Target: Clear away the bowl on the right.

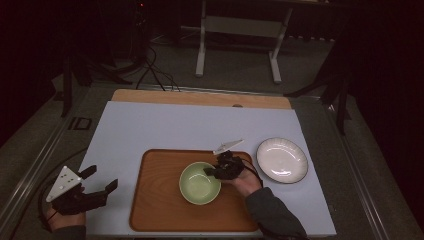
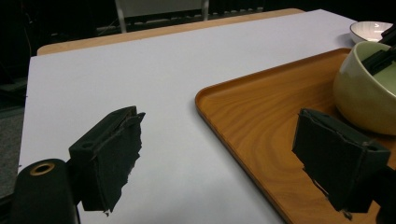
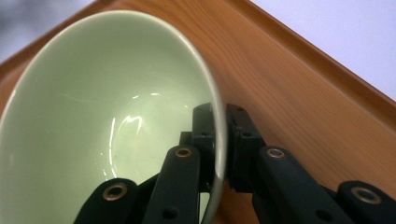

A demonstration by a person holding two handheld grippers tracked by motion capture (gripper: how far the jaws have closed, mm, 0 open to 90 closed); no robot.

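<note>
Green bowl (image 1: 199, 183) sits on the wooden tray (image 1: 155, 200), its rim wall pinched in the jaws of the right gripper (image 1: 218, 170). In the right gripper view one jaw lies inside the bowl (image 3: 93, 107) against the glazed wall and the other outside it over the tray (image 3: 299, 93), the rim running up between them; that clamp is too small to make out from the high view. From above, the right hand (image 1: 245, 181) comes in from the bowl's right side, forearm angled up from the bottom edge. A white plate (image 1: 282, 159) lies on the desk (image 1: 175, 125) beyond the tray, behind that hand. The left gripper (image 1: 97, 181) rests at the desk's left edge, well away from the bowl, jaws wide apart with nothing between them; in the left gripper view the bowl (image 2: 364, 93) stands past its right-hand jaw.
</note>
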